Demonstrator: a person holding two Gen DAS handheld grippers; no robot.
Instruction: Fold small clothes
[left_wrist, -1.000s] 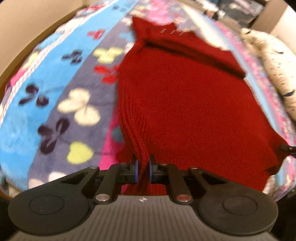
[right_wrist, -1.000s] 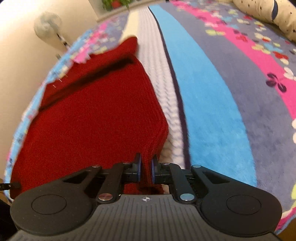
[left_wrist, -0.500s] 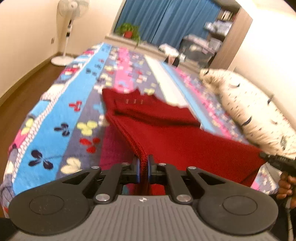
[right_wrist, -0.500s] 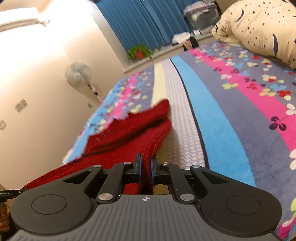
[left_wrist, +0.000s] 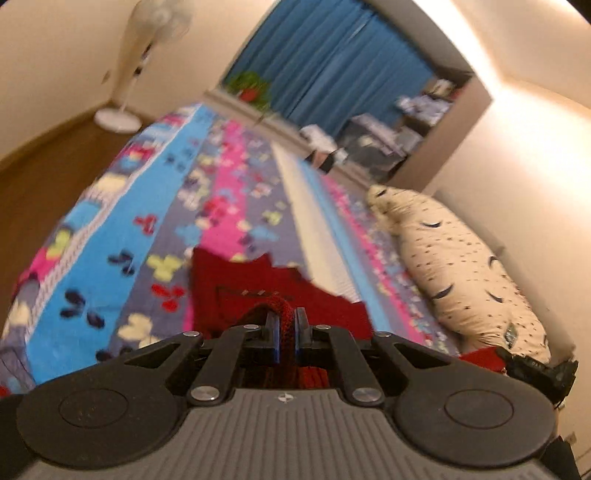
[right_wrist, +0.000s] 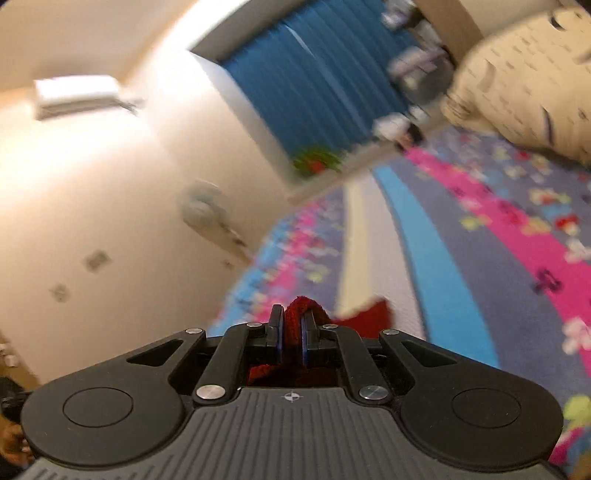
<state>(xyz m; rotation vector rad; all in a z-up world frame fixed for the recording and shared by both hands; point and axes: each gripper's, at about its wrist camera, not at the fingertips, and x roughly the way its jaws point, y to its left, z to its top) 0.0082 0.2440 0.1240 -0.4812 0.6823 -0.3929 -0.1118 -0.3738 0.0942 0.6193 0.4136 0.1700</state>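
A red knit garment (left_wrist: 258, 295) lies partly on the striped butterfly blanket (left_wrist: 129, 229), its far part flat and its near edge lifted. My left gripper (left_wrist: 285, 332) is shut on one corner of the near edge; the knit bulges up between the pads. My right gripper (right_wrist: 291, 332) is shut on the other corner of the red garment (right_wrist: 369, 319), held well above the blanket (right_wrist: 480, 266). The right gripper's tip (left_wrist: 532, 367) shows at the right edge of the left wrist view with red fabric in it. Most of the garment is hidden below both grippers.
A long cream pillow (left_wrist: 461, 266) with dark marks lies along the bed's right side. A standing fan (left_wrist: 129, 74) is on the floor to the left. Blue curtains (left_wrist: 332, 66), a potted plant and cluttered shelves are at the far end.
Both grippers have risen and tilted upward with the garment's near edge. The views swung from the blanket to the room, and less of the garment lies flat.
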